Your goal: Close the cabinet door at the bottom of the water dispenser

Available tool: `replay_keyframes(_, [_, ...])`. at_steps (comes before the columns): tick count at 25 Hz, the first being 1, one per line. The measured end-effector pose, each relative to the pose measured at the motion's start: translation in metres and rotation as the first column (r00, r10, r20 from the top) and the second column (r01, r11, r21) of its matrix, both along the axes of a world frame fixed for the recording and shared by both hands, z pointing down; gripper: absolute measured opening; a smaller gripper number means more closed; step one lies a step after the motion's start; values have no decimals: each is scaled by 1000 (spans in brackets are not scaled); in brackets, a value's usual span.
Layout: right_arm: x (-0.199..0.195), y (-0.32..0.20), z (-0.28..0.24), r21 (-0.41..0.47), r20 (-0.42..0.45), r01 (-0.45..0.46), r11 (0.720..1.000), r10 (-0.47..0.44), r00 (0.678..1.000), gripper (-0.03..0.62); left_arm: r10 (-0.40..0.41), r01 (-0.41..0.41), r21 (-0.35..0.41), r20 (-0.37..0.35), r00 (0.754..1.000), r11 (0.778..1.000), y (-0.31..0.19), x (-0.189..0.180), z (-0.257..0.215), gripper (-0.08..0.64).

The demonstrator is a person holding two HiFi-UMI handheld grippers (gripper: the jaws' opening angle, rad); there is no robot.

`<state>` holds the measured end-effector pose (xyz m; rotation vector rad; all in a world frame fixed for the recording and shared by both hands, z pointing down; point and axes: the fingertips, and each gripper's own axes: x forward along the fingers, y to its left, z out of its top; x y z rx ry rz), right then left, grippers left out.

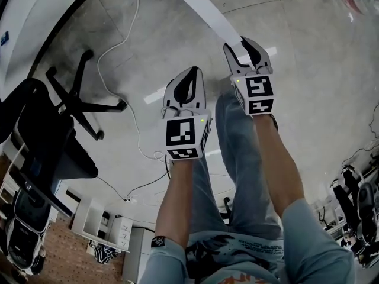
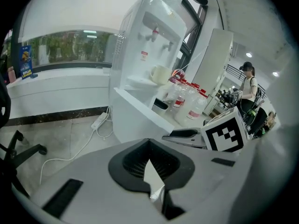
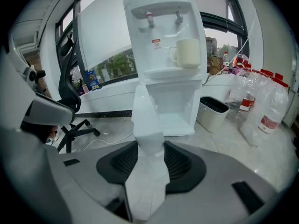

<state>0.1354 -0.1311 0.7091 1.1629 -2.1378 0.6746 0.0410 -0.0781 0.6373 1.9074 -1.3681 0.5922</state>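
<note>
1. Two tongs are showing: the right tongs (image 3: 149, 148) are sitting clamped over the free edge of the cabinet door (image 3: 147, 113), with the pads appearing to press both faces. The left tongs (image 2: 150, 164) are hanging pressed together on nothing, just beside the right ones and nearer the person.
2. Slipping is looking like the nearest risk. The thin, smooth panel is sitting only shallowly between the pads, so a swing pulling off the hinge arc could be letting it slide out.
3. Twisting is the next worry. A firm clamp that is not turning with the door could be straining the hinge or nudging the water dispenser (image 3: 163, 41).
4. Farther off, a hard push could be slamming the door and shaking the mug (image 3: 188, 52) resting on the drip tray.
5. As for the door, it is standing wide open, reaching from the right tongs back to the left side of the open cabinet (image 3: 174, 108) at the dispenser's base. The dispenser is standing on the floor by the window wall, with a bin (image 3: 212, 112) and bottles (image 3: 261, 111) lying to its right.
</note>
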Motion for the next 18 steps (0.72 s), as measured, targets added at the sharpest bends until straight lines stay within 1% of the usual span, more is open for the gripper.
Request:
replay_keyframes(7, [28, -29, 0, 4, -9, -4, 1000, 4, 1000, 190, -19, 19, 16, -2, 1000, 1000, -23, 19, 4, 11])
replay_keyframes(12, [52, -56, 1, 15, -33, 15, 1000, -14, 999, 190, -14, 14, 35, -8, 1000, 999, -41, 40, 2, 11])
replay_keyframes(18, [69, -92, 3, 38, -45, 45, 998, -43, 998, 190, -44, 44, 65, -4, 999, 997, -66, 49, 0, 11])
